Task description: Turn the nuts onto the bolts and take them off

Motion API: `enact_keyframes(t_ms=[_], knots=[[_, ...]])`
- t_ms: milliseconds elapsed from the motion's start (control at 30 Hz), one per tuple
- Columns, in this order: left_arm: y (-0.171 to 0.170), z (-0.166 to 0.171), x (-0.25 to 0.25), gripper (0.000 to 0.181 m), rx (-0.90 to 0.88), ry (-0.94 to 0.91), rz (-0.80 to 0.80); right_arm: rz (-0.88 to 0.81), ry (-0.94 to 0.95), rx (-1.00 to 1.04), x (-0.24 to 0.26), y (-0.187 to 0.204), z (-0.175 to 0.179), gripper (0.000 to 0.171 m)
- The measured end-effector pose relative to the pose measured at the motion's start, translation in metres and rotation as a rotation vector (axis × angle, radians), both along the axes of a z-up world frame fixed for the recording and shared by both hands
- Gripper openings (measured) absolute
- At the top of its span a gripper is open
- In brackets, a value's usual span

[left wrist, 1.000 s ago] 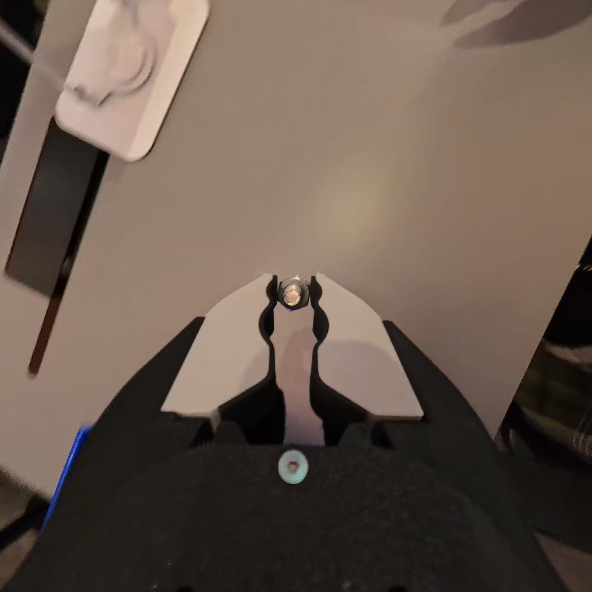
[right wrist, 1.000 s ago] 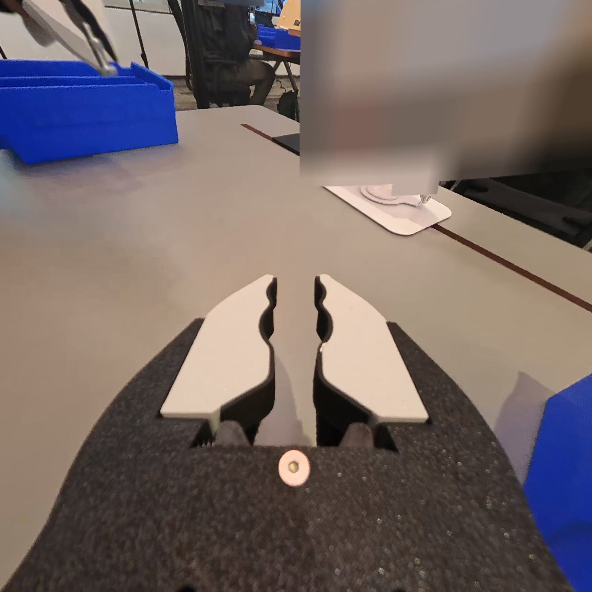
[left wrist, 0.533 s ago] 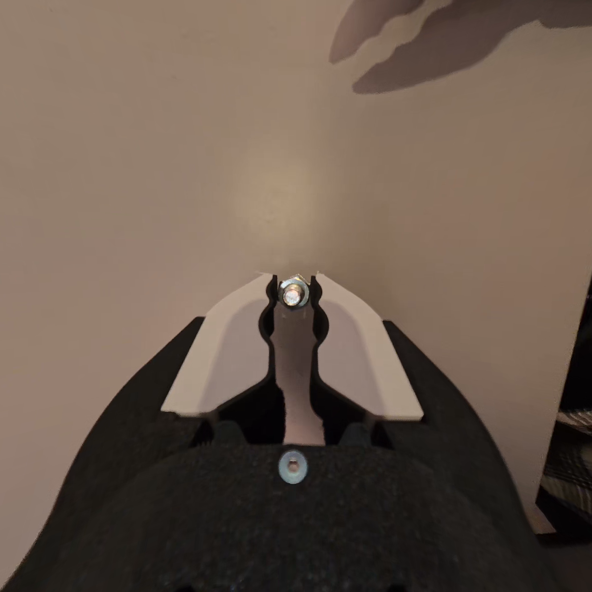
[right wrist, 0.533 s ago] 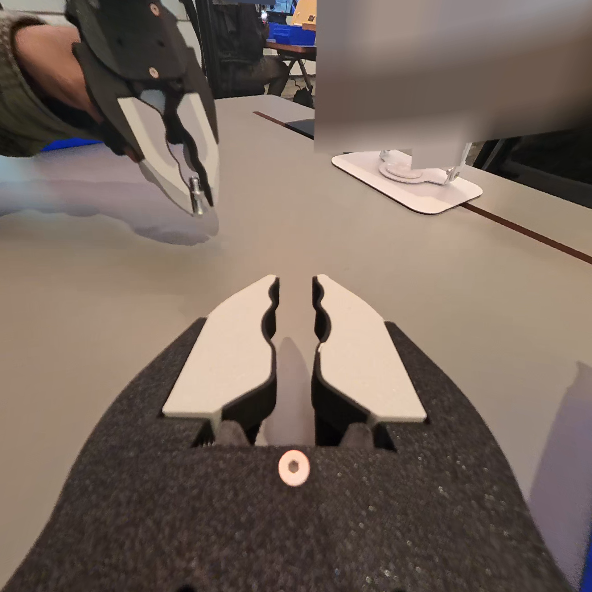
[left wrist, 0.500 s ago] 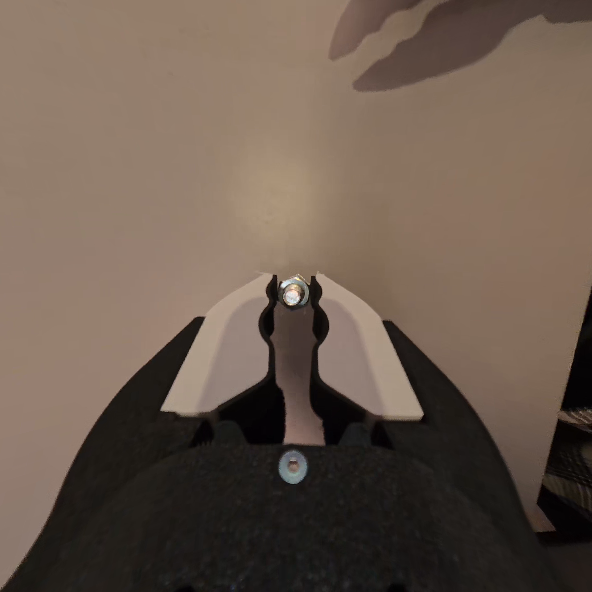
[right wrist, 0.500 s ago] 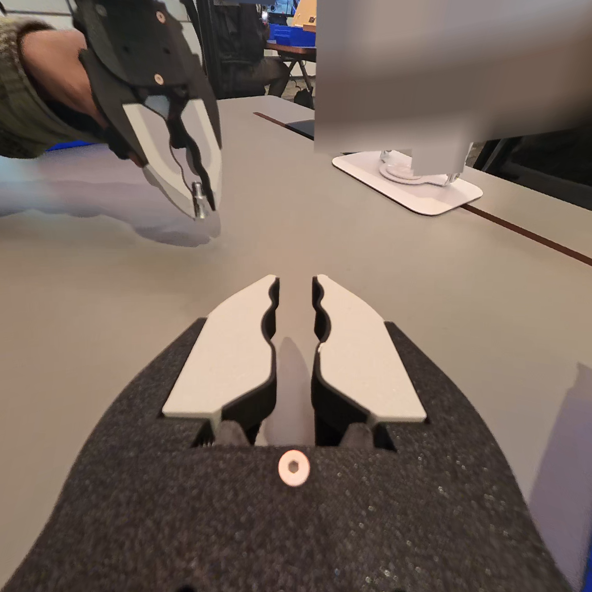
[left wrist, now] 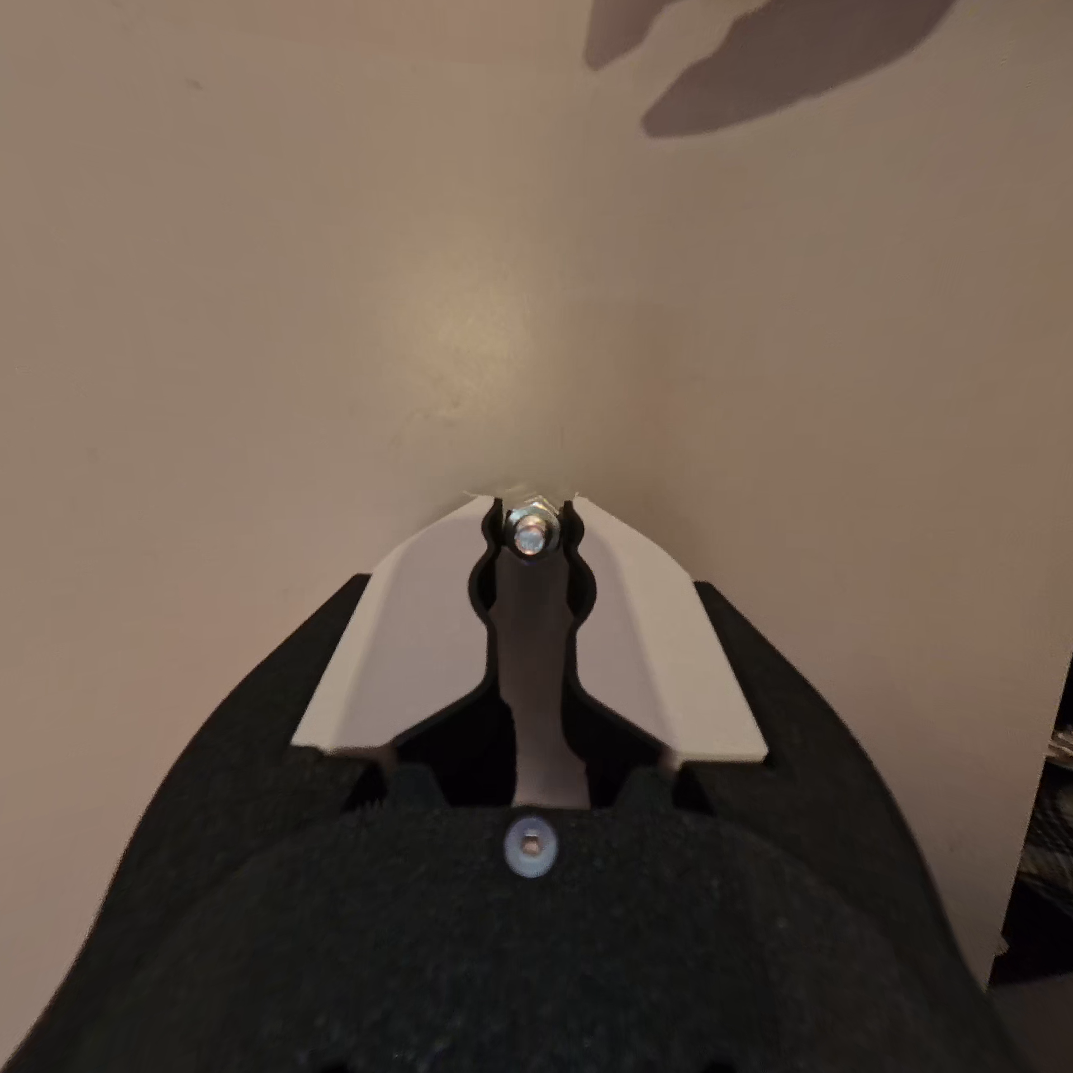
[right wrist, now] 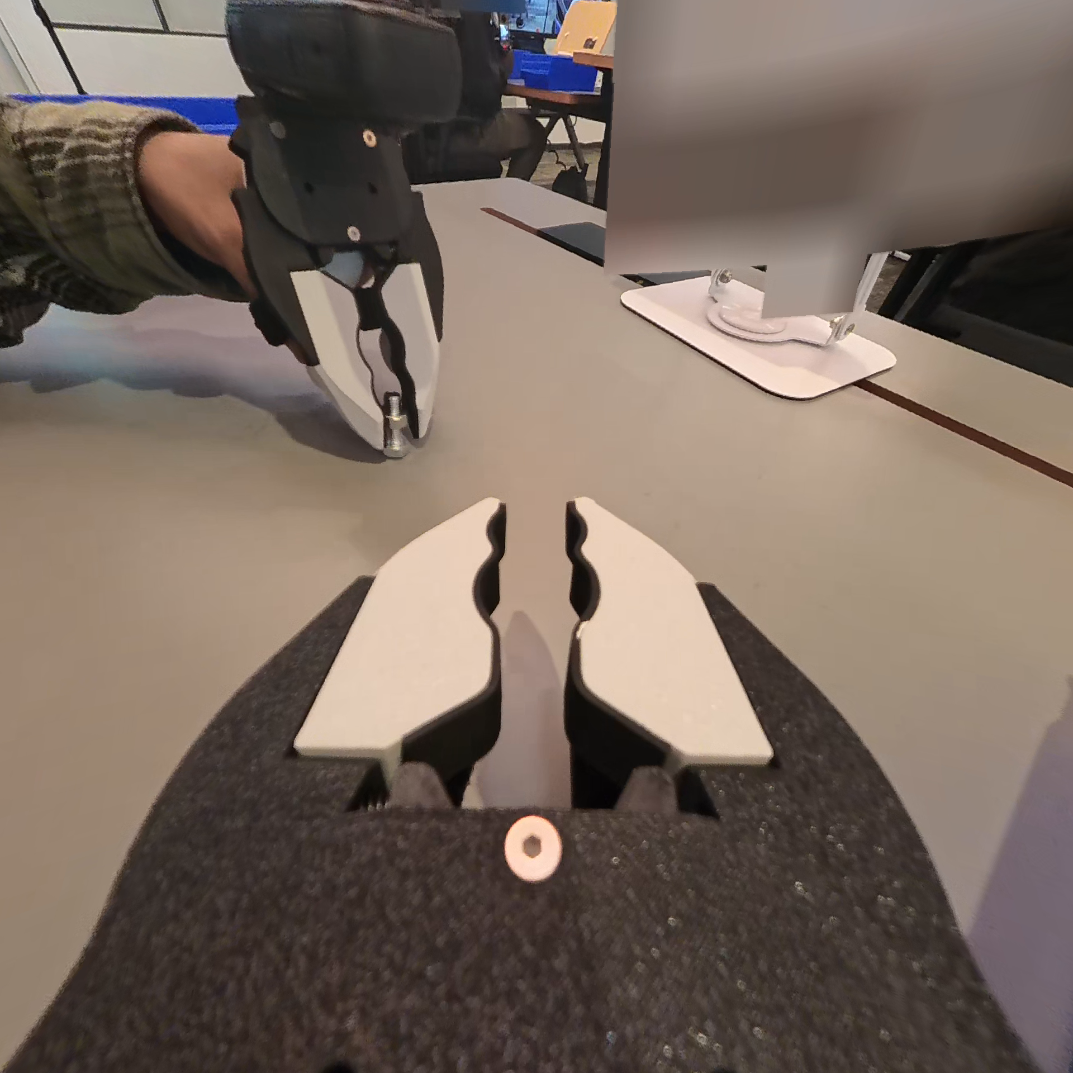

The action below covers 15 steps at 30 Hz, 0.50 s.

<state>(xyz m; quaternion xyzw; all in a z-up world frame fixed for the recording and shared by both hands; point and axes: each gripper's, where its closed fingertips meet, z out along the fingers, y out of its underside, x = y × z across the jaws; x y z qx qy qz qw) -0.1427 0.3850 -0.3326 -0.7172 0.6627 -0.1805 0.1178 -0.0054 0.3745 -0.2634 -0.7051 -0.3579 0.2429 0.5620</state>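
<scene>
Bolt (left wrist: 531,537) with nut (right wrist: 393,416) on, pinched between left gripper (left wrist: 531,514) tips, head at table (right wrist: 580,441); removal outstanding. Right gripper (right wrist: 535,508) spread, empty.

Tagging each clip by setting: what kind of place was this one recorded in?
Probably an office or lab workroom. A long grey table carries a monitor stand, another desk with blue bins stands behind, and the left gripper holds a bolt against the tabletop.

bolt (right wrist: 393,428): shiny metal | table (right wrist: 580,441): smooth matt grey | left tool (left wrist: 531,511): matt white plastic fingers
</scene>
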Motion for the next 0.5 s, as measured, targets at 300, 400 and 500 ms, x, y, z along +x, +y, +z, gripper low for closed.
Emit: enact_keyframes(t_ms=[300, 400, 500], knots=[[-0.003, 0.004, -0.001, 0.027, -0.005, -0.058, -0.015, 0.002, -0.029, 0.004, -0.005, 0.000, -0.003, 0.020], [-0.002, 0.011, -0.008, 0.035, -0.007, -0.111, -0.016, 0.017, -0.019, -0.002, -0.009, -0.001, -0.002, 0.021], [0.007, 0.024, -0.021, 0.044, 0.003, -0.204, 0.004, 0.061, -0.015, -0.027, -0.020, -0.003, -0.001, 0.025]])
